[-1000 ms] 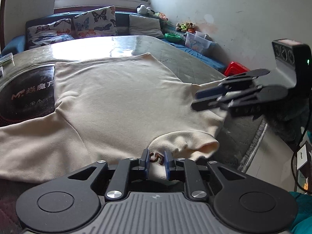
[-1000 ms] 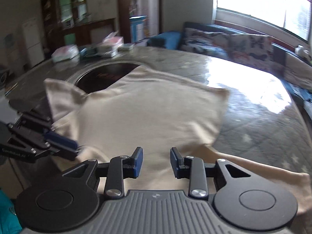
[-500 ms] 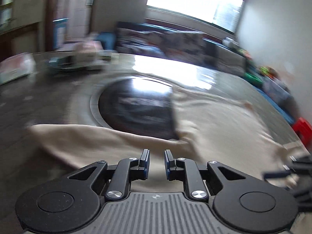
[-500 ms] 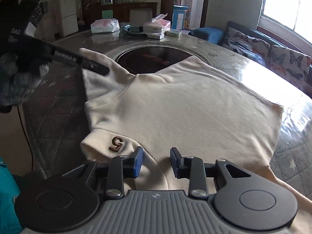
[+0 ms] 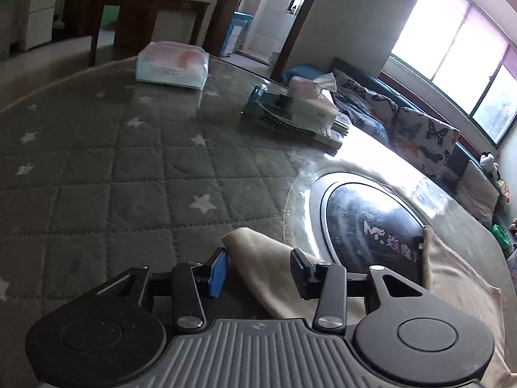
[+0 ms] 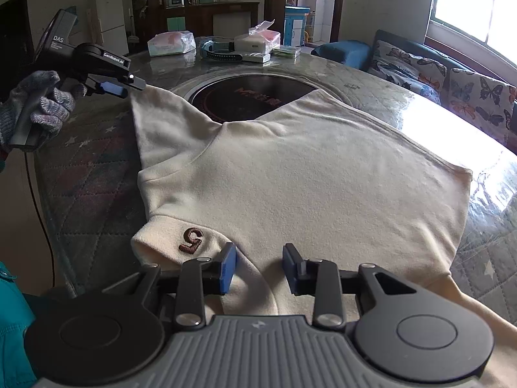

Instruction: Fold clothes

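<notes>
A cream sweatshirt (image 6: 307, 174) lies spread flat on the round table, its collar with a brown "5" patch (image 6: 191, 240) nearest the right wrist camera. My right gripper (image 6: 258, 270) is open and empty, low over the cloth just right of the collar. My left gripper (image 5: 257, 273) is open with the end of the sweatshirt's left sleeve (image 5: 258, 258) lying between its fingers. In the right wrist view the left gripper (image 6: 121, 89) sits at the sleeve tip (image 6: 145, 97) at the far left.
The table has a grey quilted star cover (image 5: 129, 168) and a dark round glass centre (image 5: 371, 223). Tissue packs (image 5: 173, 64), a tissue box (image 5: 310, 100) and a tray stand at the far side. A sofa with butterfly cushions (image 6: 478, 93) lies beyond.
My left gripper swung from the collar out to the left sleeve end and opened wider around it. My right gripper moved to the collar and stays open.
</notes>
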A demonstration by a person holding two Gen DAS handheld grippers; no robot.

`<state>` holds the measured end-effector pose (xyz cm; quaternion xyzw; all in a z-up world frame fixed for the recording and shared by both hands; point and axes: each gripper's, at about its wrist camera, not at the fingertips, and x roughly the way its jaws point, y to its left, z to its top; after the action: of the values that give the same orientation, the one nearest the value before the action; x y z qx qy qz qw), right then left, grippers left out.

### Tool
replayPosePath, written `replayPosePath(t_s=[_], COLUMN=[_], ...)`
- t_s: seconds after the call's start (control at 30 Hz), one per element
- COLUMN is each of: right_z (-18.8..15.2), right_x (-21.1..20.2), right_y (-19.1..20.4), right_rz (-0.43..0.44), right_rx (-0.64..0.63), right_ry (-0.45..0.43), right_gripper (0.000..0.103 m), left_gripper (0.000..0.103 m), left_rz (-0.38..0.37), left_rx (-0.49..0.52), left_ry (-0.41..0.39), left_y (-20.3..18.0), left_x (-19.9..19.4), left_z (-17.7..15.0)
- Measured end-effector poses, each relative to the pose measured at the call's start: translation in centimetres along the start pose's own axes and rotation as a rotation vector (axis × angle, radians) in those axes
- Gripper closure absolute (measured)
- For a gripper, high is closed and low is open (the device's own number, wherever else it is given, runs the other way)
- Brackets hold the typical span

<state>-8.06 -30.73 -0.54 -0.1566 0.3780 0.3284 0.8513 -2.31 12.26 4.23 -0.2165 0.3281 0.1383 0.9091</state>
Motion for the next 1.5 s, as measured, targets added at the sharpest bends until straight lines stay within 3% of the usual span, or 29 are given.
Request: replayPosePath(t_s=[0.03,0.1,0.27,0.3,0.4,0.53,0.7,0.77,1.03,1.17,1.3,1.5], right_z=[0.0,0.0,0.0,0.0,0.0,0.1,0.2,0.2,1.5,3.0,4.6,6.1], right_x=[0.0,0.1,0.1,0.1,0.1,0.1,0.2,0.3,-0.5,0.2,1.5,3.3], right_y=[0.0,0.1,0.0,0.0,0.0,0.0,-0.1,0.0,0.5,1.0,2.5,5.1], right_rz=[-0.001,-0.001,-0.001,-0.001,0.002,0.001,0.001,-0.001,-0.008,0.017,0.058,0.124], right_rx=[-0.001,-0.002,-0.001,-0.001,0.002,-0.012,-0.010,-0.011,-0.043,-0.070,-0.129,-0.197], right_ry=[0.000,0.000,0.000,0.000,0.000,0.004,0.006,0.008,-0.013,-0.019,-0.027,-0.031], right_gripper=[0.071,0.071,0.071,0.070,0.070,0.070,0.070,0.069,0.069,0.070,0.071,0.071], left_gripper=[0.093,0.098,0.099,0.099,0.098,0.097,0.094,0.083,0.092,0.091,0.061,0.059], left_rz=[-0.008,-0.035,-0.184,-0.172,-0.080,0.012,-0.003,-0.005,0.011,0.000,-0.023,-0.025], left_rx=[-0.005,-0.012,0.078,0.105,0.165,0.107,0.088,0.104,0.079,0.041,0.023,0.025], left_ry=[0.002,-0.005,-0.227,-0.232,-0.177,-0.058,-0.035,-0.026,-0.013,-0.002,-0.007,0.010], left_y=[0.1,0.0,-0.8,-0.8,-0.5,1.2,1.1,0.8,1.6,2.1,2.2,2.0], left_x=[0.3,0.4,-3.8,-3.9,-2.8,-0.2,-0.2,0.3,1.5,0.7,-0.9,-1.3], left_z=[0.2,0.6,0.8,0.6,0.0,-0.5,-0.6,-0.3,0.1,0.1,-0.6,-1.6])
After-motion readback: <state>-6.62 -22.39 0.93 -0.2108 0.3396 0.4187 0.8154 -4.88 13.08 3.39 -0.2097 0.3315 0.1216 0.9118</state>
